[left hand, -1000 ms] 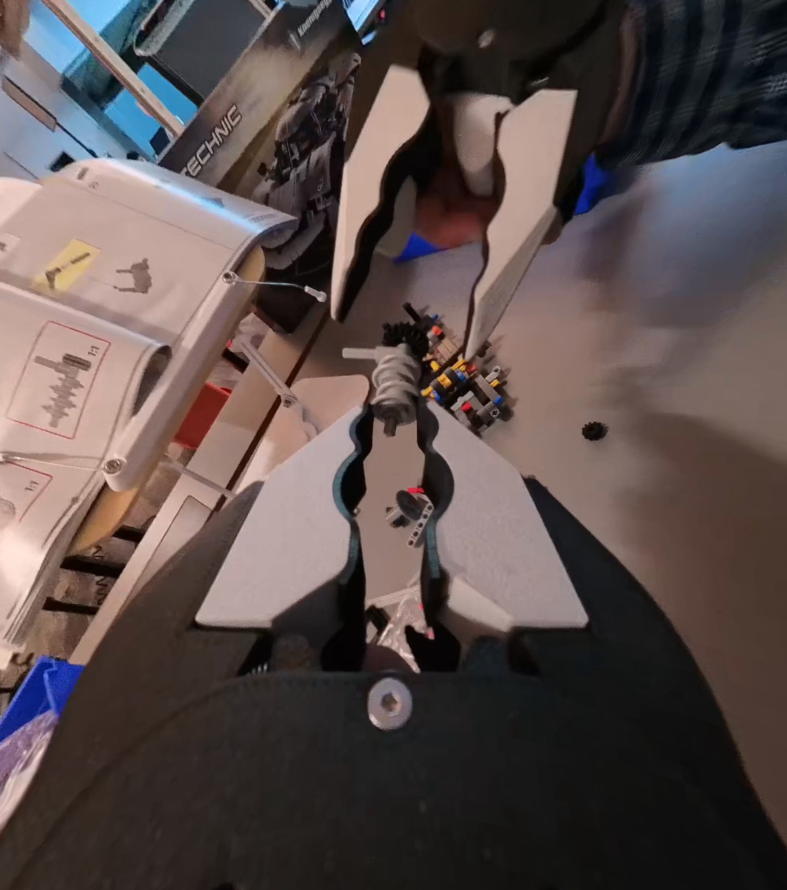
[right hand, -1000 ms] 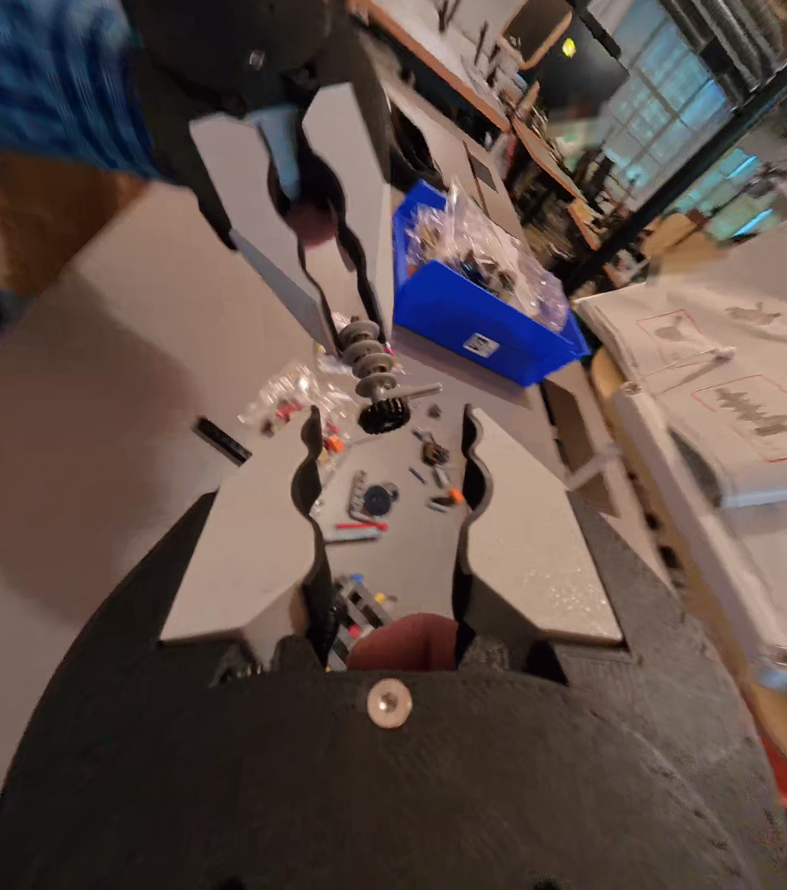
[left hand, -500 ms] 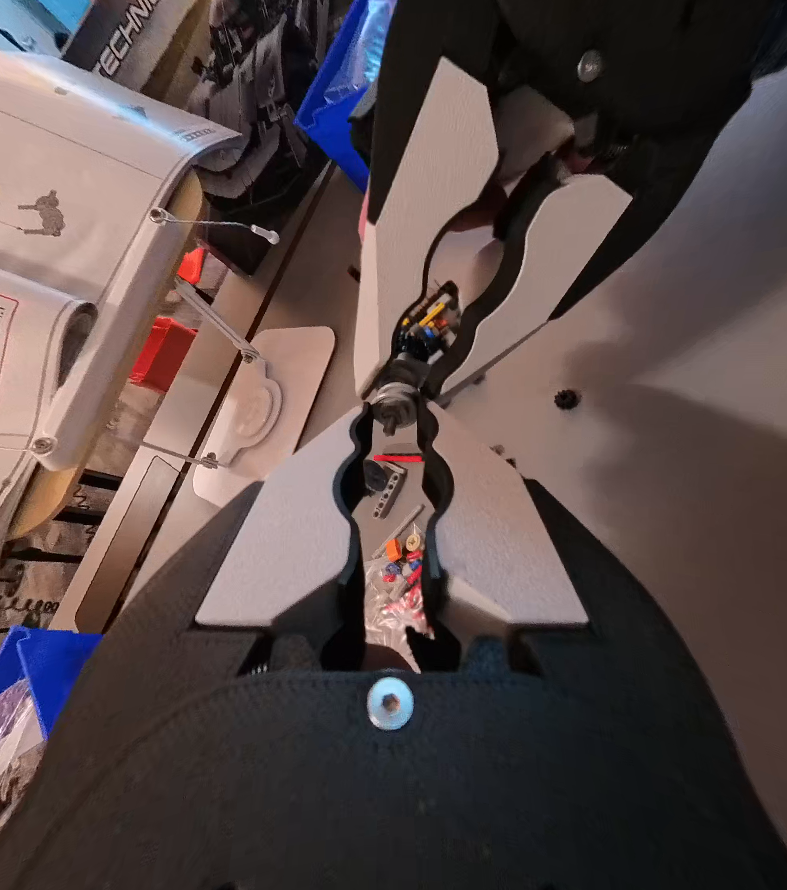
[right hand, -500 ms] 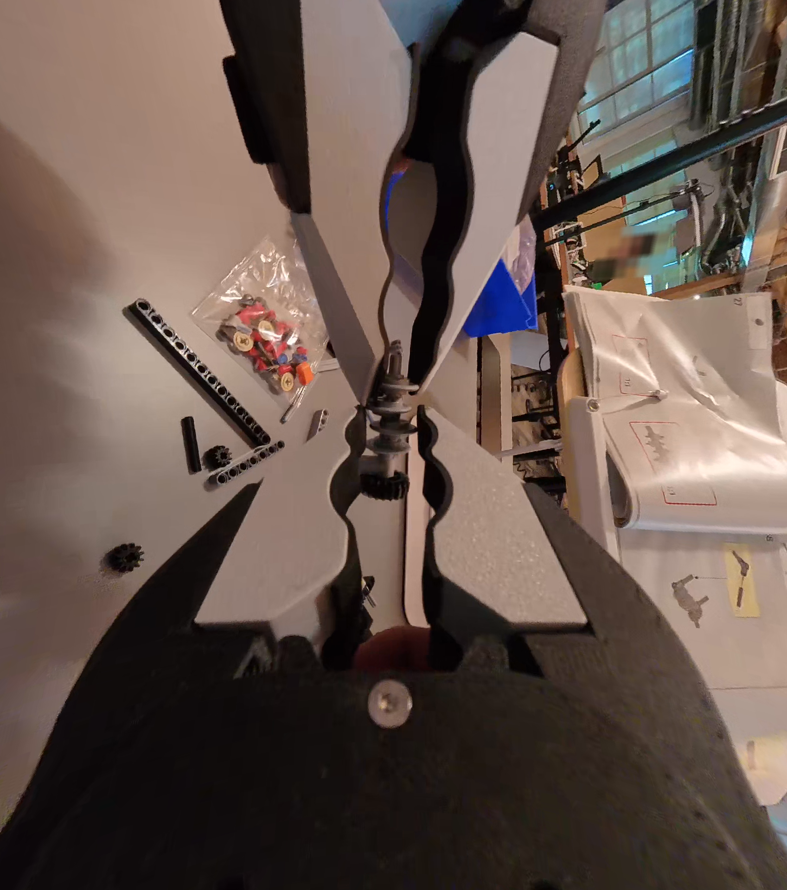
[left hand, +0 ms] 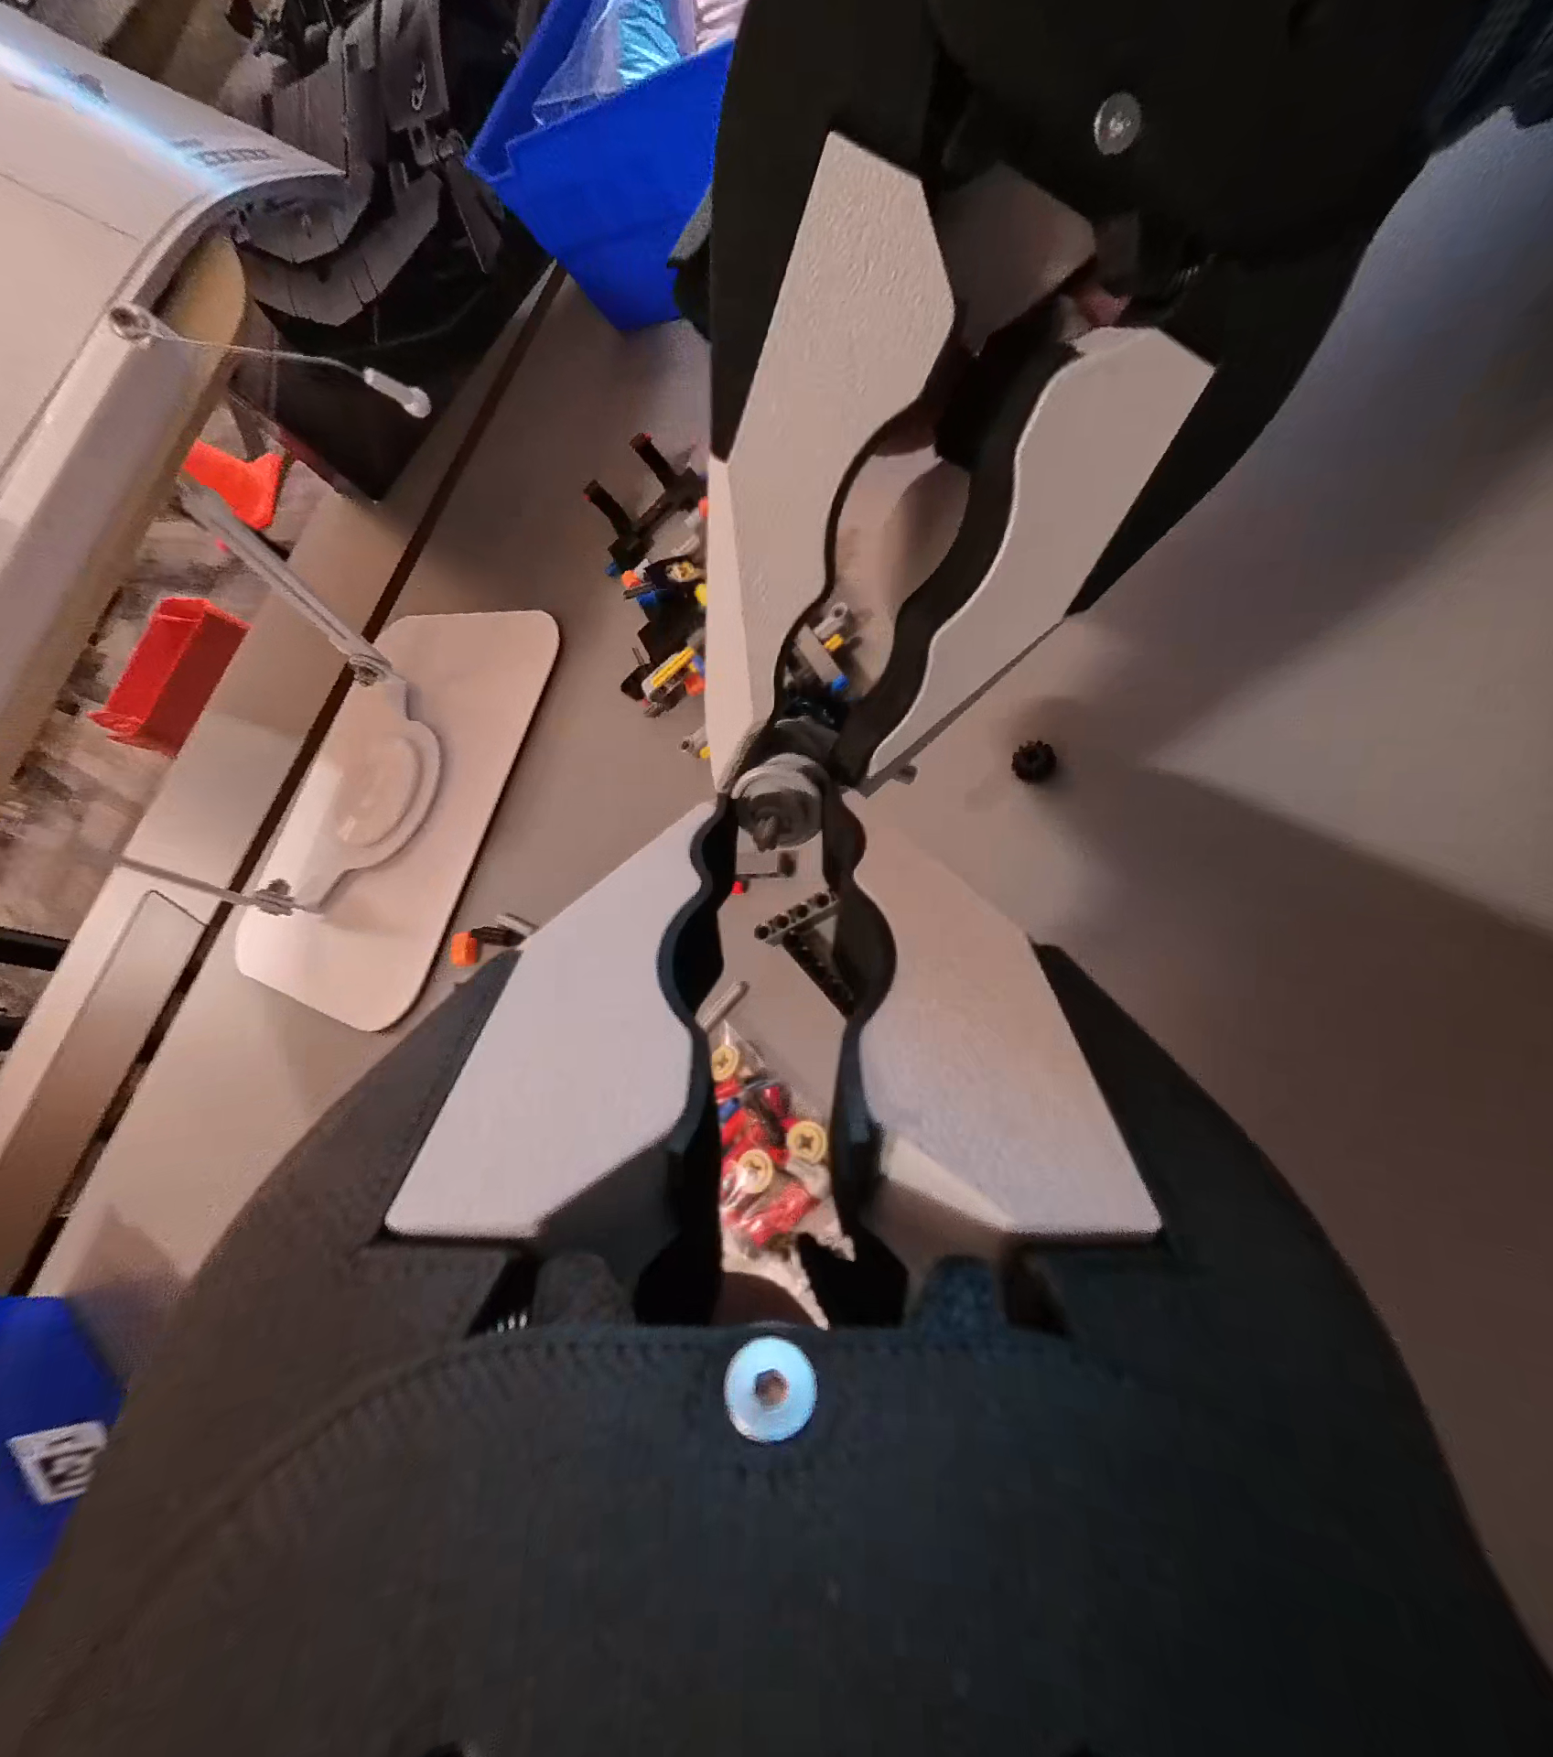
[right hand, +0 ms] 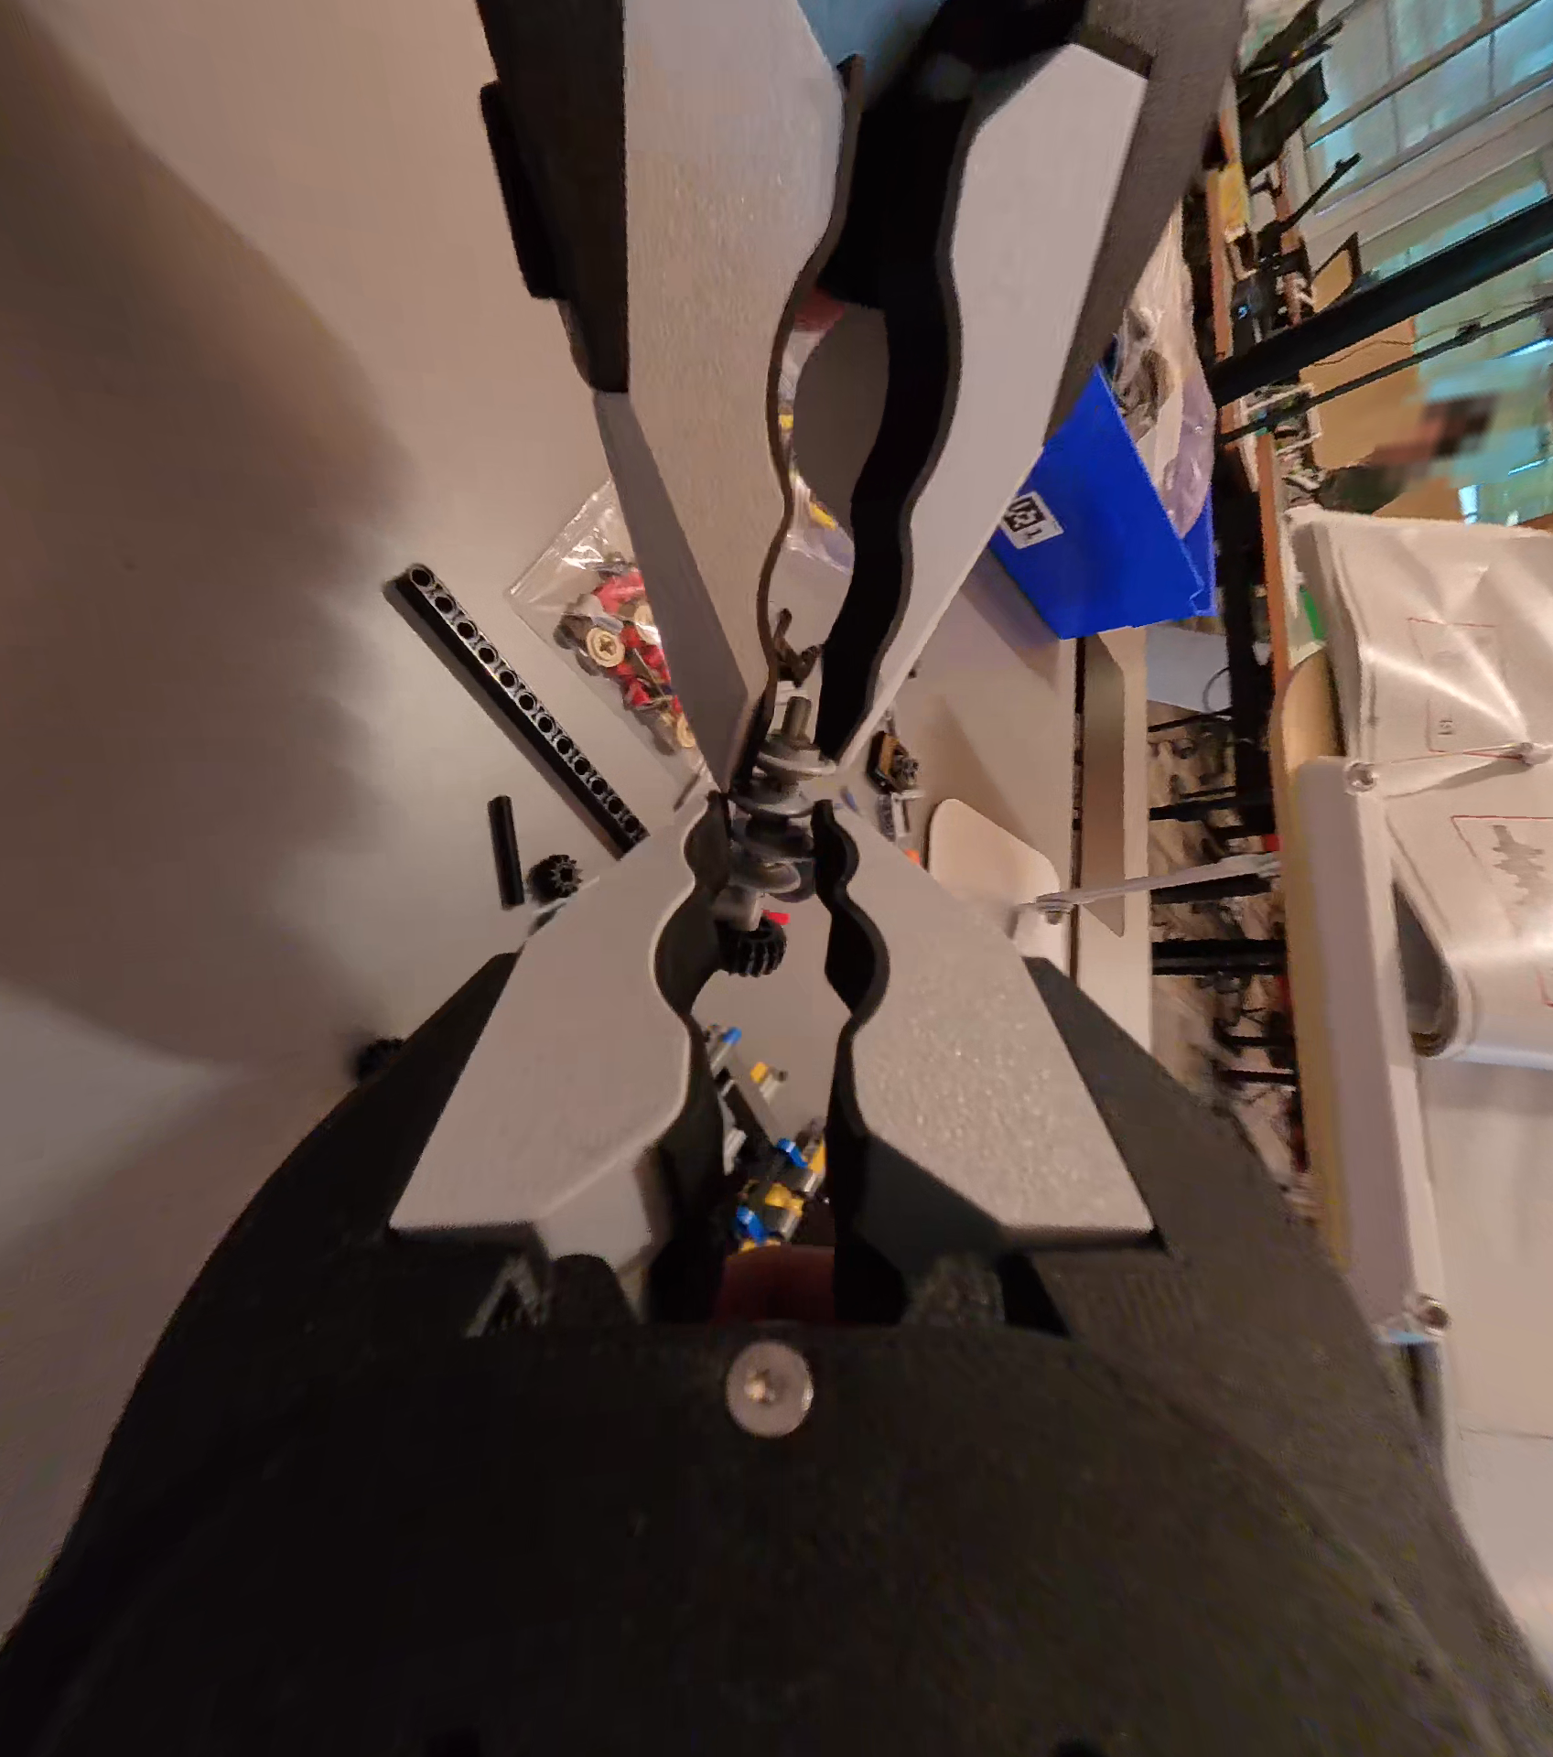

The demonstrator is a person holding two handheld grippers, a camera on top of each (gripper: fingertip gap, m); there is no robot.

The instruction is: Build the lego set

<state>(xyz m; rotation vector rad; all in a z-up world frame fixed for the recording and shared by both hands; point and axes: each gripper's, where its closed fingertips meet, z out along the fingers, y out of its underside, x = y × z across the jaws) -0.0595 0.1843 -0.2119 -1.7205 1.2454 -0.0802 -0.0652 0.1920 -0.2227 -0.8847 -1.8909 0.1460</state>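
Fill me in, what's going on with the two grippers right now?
A person is building a lego set with a gripper in each hand. The left gripper and the right gripper meet tip to tip above the table, both shut on the same grey axle assembly, which carries a black gear. Loose parts lie below: a bag of small pieces, a long black beam and a partly built model. The instruction booklet stands open alongside.

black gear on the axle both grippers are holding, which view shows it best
The right wrist view: the black gear shows side-on with its teeth, low on the grey axle assembly, between the right gripper's fingers. The left wrist view looks down the axle's end, so only a dark sliver behind the grey discs shows.
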